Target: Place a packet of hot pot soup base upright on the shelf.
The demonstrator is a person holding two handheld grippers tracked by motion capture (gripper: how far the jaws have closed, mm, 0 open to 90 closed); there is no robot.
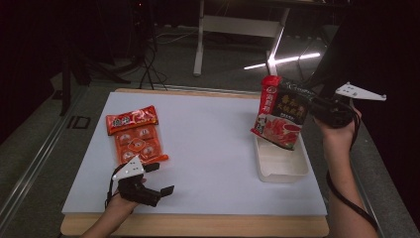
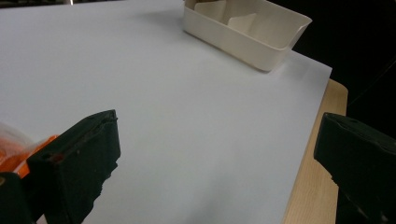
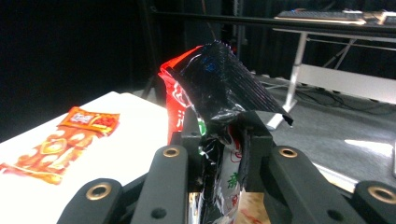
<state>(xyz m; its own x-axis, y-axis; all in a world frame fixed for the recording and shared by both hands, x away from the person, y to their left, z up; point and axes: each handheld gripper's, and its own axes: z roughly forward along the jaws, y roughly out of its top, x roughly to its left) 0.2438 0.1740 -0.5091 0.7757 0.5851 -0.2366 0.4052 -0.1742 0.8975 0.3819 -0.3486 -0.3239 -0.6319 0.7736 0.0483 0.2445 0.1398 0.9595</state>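
Note:
My right gripper [image 1: 311,110] is shut on the edge of a black and red food packet [image 1: 281,112], which hangs upright over the far end of a cream plastic bin [image 1: 282,166]. In the right gripper view the packet [image 3: 219,88] is pinched between the jaws of the right gripper [image 3: 224,140]. An orange snack packet [image 1: 135,135] lies flat at the left of the white board [image 1: 208,144]. My left gripper [image 1: 159,178] stands open just in front of it, low over the board, with nothing between its fingers [image 2: 84,158]. The orange packet's corner [image 2: 14,149] shows beside one jaw.
The cream bin [image 2: 247,30] sits at the board's right edge. The white board rests on a wooden tabletop [image 1: 198,225] whose front edge is close to my left hand. Beyond the table stand a desk frame [image 1: 237,29] and cables on a dark floor.

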